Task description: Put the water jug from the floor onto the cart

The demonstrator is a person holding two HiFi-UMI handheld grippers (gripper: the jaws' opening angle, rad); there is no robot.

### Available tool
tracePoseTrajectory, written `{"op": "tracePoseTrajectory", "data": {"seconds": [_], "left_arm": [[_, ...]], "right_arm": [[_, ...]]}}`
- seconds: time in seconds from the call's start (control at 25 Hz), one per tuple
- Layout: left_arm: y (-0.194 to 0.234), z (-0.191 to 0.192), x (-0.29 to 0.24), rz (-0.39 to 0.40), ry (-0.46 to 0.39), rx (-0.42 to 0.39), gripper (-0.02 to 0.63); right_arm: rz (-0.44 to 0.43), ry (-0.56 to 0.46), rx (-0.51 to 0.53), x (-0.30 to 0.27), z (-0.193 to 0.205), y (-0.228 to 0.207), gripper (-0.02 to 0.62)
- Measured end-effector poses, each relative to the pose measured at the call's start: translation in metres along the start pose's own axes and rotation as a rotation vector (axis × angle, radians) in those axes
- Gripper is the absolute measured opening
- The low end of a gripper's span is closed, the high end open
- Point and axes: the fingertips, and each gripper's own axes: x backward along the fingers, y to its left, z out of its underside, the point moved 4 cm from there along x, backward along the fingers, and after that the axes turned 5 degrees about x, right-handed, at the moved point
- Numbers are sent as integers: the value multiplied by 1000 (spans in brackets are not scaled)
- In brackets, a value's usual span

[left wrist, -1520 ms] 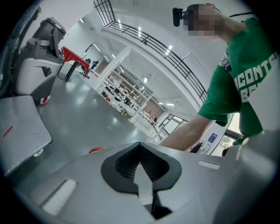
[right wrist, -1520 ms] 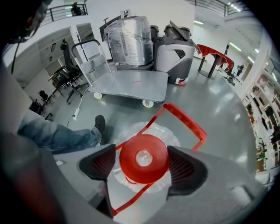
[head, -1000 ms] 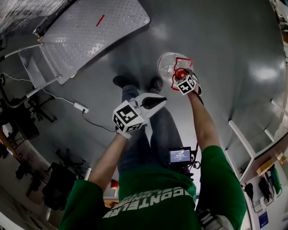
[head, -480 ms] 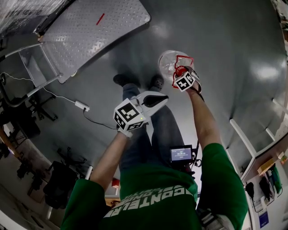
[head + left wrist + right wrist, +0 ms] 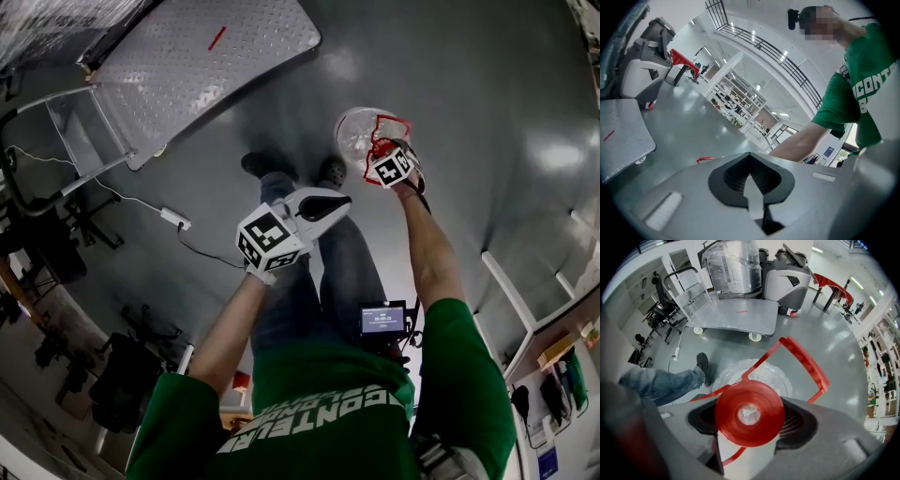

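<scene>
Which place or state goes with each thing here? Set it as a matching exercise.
1. clear plastic water jug
2. grey tread-plate metal cart
3. left gripper
4. right gripper

A. fingers together, empty
B. on the grey floor beside the person's shoes
C. fingers either side of the jug's red cap
D. parked at the head view's upper left

Pairs: 1-B, 2-D, 3-A, 4-C.

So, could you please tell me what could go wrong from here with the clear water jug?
The right gripper merely straddles the red round cap of the clear plastic water jug; whether it pinches is unclear, so a lift may slip. The shut left gripper is empty, giving no support underneath.
</scene>
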Motion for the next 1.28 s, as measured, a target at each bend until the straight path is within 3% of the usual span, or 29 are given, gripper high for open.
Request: {"op": "tracePoseTrajectory", "data": {"seconds": [0.24,0.52,1.28], "left_arm": [[-12,-11,8,-7,-7,-20,12],[-46,-45,21,-15,-38,-73,12],[-106,-144,87,-101,-212,-209,11]], "right_arm": [[-12,-48,-1,33,-13,-1,302],[6,-141,20,116,-43,-10,304],[167,-583,54,383,-194,-70,304]]}}
